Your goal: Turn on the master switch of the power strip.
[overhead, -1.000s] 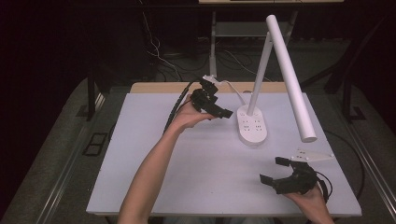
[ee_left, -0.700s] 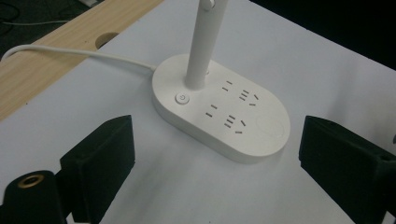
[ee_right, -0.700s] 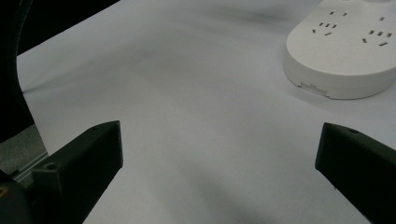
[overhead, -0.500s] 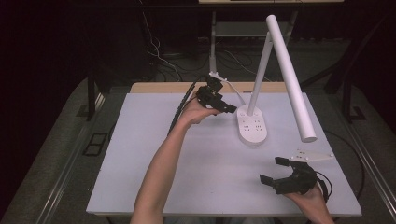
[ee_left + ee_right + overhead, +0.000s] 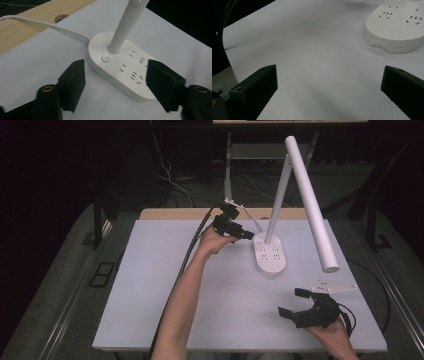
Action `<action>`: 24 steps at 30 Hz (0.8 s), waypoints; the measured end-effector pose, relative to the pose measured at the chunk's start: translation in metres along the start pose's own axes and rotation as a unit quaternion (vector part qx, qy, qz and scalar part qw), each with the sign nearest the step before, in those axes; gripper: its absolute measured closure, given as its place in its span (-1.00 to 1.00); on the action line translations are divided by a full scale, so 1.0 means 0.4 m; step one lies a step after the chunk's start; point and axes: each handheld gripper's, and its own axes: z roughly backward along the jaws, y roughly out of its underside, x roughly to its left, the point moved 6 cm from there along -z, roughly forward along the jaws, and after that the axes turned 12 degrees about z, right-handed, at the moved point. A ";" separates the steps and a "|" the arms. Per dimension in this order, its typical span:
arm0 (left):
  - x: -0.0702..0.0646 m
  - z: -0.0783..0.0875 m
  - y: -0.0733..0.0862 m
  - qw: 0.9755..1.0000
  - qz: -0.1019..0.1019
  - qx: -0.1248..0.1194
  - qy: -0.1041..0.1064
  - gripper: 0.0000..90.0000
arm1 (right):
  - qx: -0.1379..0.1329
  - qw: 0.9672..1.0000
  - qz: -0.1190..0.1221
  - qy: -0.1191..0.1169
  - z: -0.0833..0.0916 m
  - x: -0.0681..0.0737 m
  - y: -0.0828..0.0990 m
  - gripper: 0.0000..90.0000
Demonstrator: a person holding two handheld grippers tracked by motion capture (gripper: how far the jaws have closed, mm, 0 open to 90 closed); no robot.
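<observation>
While your left claw (image 5: 113, 82) hangs wide open just beside the lamp base (image 5: 270, 256) at the far middle of the table (image 5: 150, 285), nothing is gripped or pressed yet. Its power button (image 5: 106, 58) sits untouched ahead of the jaws, likely your target. Your right claw (image 5: 295, 304), also wide and empty, waits at the near right.

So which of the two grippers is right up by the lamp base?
The left gripper, at the far side of the table, jaws open just short of the lamp base with its power button. The right gripper hangs near the front edge.
</observation>
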 end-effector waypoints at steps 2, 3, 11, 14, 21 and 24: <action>0.002 -0.007 -0.002 1.000 0.005 -0.007 0.001 -0.07 | -0.001 1.000 0.000 0.000 0.000 0.000 0.000 -1.00; 0.003 -0.011 -0.002 1.000 0.006 -0.010 0.002 -0.01 | -0.001 1.000 0.000 0.000 0.000 0.000 0.000 -1.00; 0.010 -0.042 0.000 1.000 0.015 -0.015 0.005 0.36 | 0.000 1.000 0.003 -0.001 0.001 -0.001 0.000 -1.00; 0.011 -0.051 -0.001 1.000 0.021 -0.020 0.008 0.43 | 0.001 1.000 0.003 0.000 0.001 -0.001 0.000 -1.00; 0.018 -0.077 -0.004 0.998 0.051 -0.042 0.025 0.69 | 0.001 1.000 -0.001 -0.002 -0.001 0.000 0.000 -0.99; 0.022 -0.088 -0.004 0.997 0.058 -0.046 0.027 0.77 | 0.001 1.000 -0.001 -0.004 -0.002 0.000 0.000 -0.99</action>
